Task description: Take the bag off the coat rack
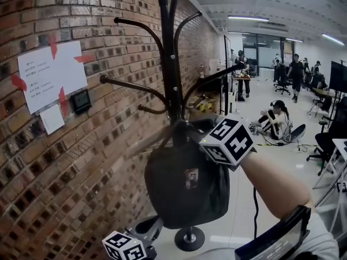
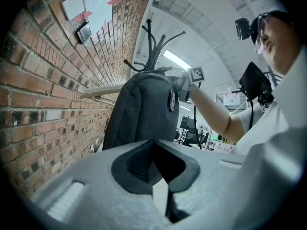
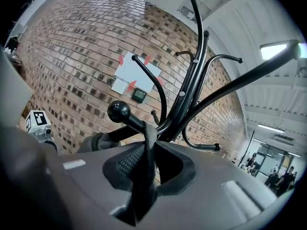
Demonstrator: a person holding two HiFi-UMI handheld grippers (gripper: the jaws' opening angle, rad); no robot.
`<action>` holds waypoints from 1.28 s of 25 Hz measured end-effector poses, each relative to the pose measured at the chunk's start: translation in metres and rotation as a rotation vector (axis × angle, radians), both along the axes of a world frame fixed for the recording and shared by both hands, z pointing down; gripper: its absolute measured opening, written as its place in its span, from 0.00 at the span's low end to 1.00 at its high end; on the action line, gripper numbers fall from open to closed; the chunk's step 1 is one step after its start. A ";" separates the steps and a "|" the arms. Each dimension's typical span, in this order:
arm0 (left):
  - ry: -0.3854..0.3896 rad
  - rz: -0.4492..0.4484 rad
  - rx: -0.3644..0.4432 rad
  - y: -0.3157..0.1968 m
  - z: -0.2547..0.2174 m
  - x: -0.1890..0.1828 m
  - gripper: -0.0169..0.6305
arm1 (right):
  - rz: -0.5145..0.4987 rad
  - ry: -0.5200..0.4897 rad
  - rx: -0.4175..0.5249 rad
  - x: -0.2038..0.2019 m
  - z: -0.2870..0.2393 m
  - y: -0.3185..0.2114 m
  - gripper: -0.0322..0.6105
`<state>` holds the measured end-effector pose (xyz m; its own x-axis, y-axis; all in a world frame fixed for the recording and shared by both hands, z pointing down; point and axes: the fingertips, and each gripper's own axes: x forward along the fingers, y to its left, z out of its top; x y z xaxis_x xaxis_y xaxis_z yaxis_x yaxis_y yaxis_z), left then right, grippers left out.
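A dark grey bag (image 1: 184,188) hangs from the black coat rack (image 1: 171,64) in front of the brick wall. In the right gripper view its strap (image 3: 146,143) loops over a ball-ended hook (image 3: 118,111) and runs down between the jaws of my right gripper (image 3: 146,164), which is shut on it. In the head view that gripper (image 1: 200,130) sits at the top of the bag, beside the rack's pole. My left gripper (image 1: 149,229) hangs low, below the bag. Its jaws (image 2: 156,159) point up at the bag (image 2: 144,109), a narrow gap apart, with nothing between them.
The brick wall (image 1: 65,161) with taped paper notes (image 1: 51,75) is close on the left. The rack's round base (image 1: 190,238) stands on the pale floor. People (image 1: 276,118), desks and chairs (image 1: 331,140) fill the room to the right.
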<state>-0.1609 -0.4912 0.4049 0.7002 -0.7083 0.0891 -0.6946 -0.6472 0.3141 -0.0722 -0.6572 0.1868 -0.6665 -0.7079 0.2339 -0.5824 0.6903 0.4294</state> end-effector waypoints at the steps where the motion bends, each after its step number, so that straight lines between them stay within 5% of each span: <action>1: 0.002 0.004 -0.001 0.000 0.000 0.000 0.03 | 0.013 -0.014 0.008 0.000 0.000 0.000 0.12; 22: -0.009 -0.014 0.027 0.020 -0.013 -0.004 0.03 | 0.054 -0.208 0.150 0.022 -0.055 0.030 0.10; 32: -0.018 -0.001 0.065 0.052 -0.031 0.025 0.03 | 0.003 -0.237 0.175 0.041 -0.058 0.095 0.10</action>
